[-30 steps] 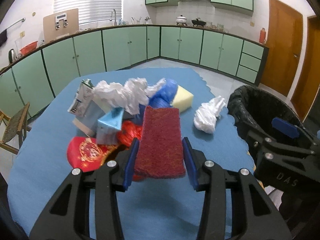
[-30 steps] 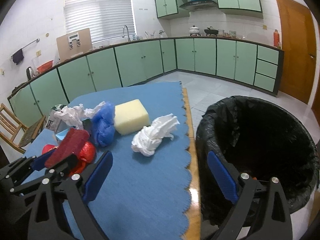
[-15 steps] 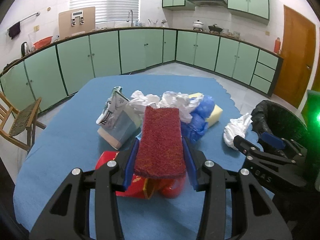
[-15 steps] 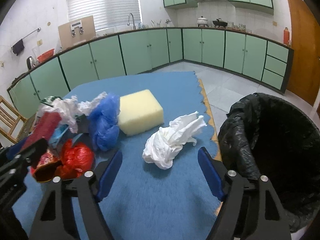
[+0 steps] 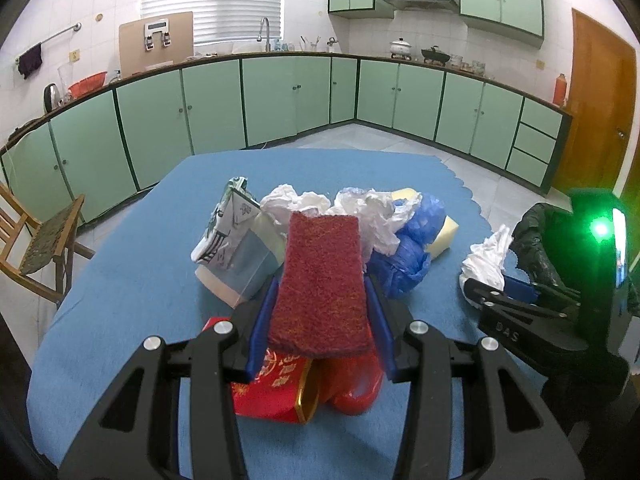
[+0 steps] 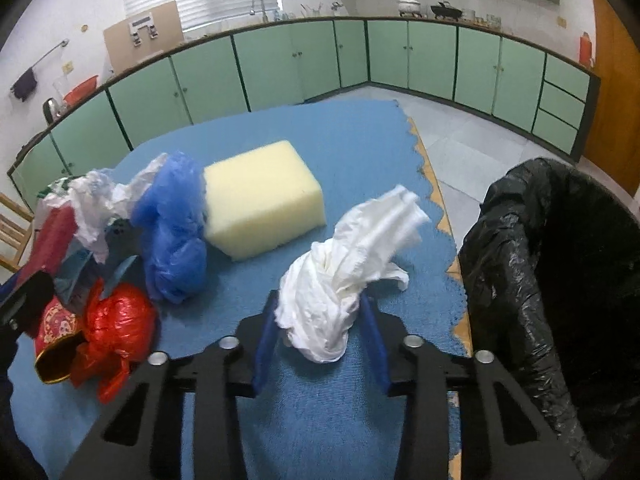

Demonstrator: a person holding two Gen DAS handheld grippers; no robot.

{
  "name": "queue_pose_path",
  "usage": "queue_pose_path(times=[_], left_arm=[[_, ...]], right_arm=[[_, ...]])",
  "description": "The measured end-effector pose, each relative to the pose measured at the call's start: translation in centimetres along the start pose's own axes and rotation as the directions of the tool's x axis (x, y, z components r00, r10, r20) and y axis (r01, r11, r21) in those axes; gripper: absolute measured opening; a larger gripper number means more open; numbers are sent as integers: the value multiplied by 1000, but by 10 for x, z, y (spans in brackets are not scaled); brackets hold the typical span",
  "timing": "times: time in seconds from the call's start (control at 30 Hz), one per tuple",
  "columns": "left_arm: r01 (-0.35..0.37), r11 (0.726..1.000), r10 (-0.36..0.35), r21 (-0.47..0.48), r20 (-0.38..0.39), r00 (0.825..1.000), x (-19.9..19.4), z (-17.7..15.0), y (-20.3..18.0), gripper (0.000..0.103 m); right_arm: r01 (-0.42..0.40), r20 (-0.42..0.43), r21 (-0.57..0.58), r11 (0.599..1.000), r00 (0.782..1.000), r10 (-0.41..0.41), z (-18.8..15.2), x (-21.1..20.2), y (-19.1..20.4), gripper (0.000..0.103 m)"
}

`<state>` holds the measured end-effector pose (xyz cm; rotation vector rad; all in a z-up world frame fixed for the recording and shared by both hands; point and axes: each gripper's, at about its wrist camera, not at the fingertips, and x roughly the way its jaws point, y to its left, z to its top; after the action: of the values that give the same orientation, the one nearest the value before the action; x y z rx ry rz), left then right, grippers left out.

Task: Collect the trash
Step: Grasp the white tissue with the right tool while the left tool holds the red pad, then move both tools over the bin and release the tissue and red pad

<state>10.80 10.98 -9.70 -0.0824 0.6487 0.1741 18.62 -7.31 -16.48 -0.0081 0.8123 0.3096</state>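
My left gripper (image 5: 321, 285) is shut on a dark red scouring pad (image 5: 322, 280), held above the trash pile on the blue tablecloth (image 5: 132, 300). My right gripper (image 6: 318, 305) is down at a crumpled white tissue (image 6: 348, 264). Its jaws are closing, and the blue pads touch the wad's lower end on both sides. The tissue (image 5: 486, 260) and the right gripper (image 5: 502, 290) also show at the right of the left wrist view. A bin lined with a black bag (image 6: 560, 280) stands just right of the table.
In the pile are a yellow sponge (image 6: 260, 208), a blue plastic bag (image 6: 172, 232), a red plastic bag (image 6: 116, 320), a red-and-gold packet (image 5: 272, 384), a crushed carton (image 5: 232, 248) and white paper wads (image 5: 304, 200). A wooden chair (image 5: 44, 240) stands at the left.
My right gripper came down and forward from beside the bin to the white tissue, and its jaws narrowed from wide apart to around it. The left gripper shifted a little, still holding the pad.
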Motion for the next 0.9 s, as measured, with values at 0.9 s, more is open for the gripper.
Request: queue_pose_path(times=[0.9], left_arm=[[172,982,-179,79,94,979,-48,18,-83,42]], right_arm=[[20,242,76,997,970,-38,3,-154,-77,30]])
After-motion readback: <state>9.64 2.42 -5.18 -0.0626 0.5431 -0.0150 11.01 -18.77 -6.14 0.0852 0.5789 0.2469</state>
